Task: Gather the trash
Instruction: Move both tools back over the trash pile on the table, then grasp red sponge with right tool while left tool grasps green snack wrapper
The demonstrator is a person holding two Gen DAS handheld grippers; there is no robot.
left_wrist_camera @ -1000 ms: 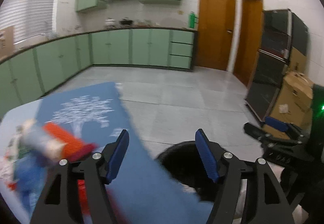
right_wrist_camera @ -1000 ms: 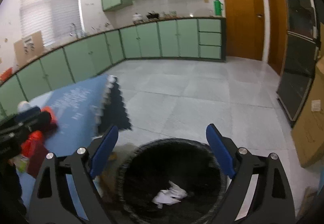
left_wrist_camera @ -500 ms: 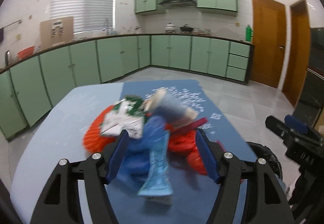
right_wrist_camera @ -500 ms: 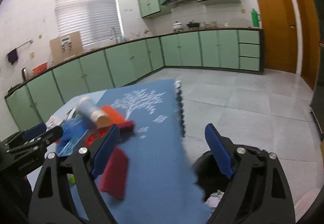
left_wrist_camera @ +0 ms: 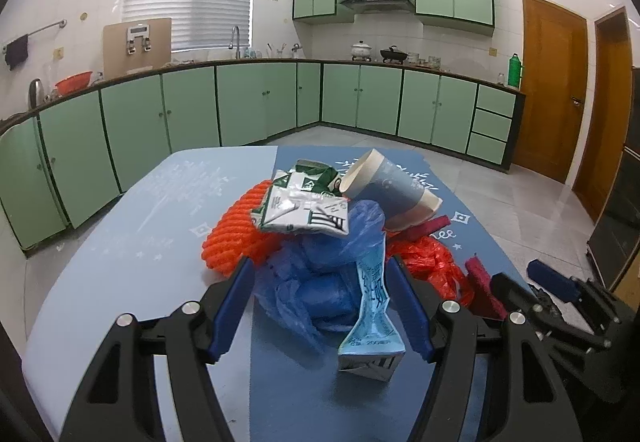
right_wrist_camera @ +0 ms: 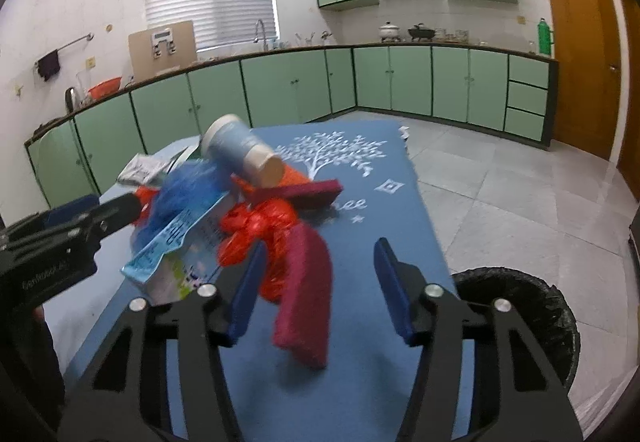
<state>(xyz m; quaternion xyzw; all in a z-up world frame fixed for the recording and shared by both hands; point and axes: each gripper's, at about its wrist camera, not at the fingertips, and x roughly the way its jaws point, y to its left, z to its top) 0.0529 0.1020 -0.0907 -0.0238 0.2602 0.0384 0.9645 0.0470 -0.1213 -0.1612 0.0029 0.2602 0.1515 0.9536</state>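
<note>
A heap of trash lies on the blue table (left_wrist_camera: pixel 140 222): a paper cup (left_wrist_camera: pixel 392 190), a green-white carton (left_wrist_camera: pixel 304 202), an orange net (left_wrist_camera: pixel 232 234), a blue plastic bag (left_wrist_camera: pixel 320 282), a flattened light-blue carton (left_wrist_camera: pixel 372 306) and a red plastic bag (left_wrist_camera: pixel 428 258). My left gripper (left_wrist_camera: pixel 320 278) is open, its fingers either side of the blue bag and the flattened carton. In the right wrist view my right gripper (right_wrist_camera: pixel 320 262) has its jaws closing around a dark red flat wrapper (right_wrist_camera: pixel 308 282); the pads stand clear of it. The left gripper (right_wrist_camera: pixel 92 210) reaches in from the left there.
A black-lined bin (right_wrist_camera: pixel 520 306) stands on the floor just right of the table's edge. A second dark red piece (right_wrist_camera: pixel 304 192) lies under the cup (right_wrist_camera: pixel 240 150). Green cabinets line the far walls, and wooden doors are at the right.
Both views have swung left from the bin and floor to the trash heap on the table. The right jaws have narrowed around the dark red wrapper. The left jaws are as wide as before.
</note>
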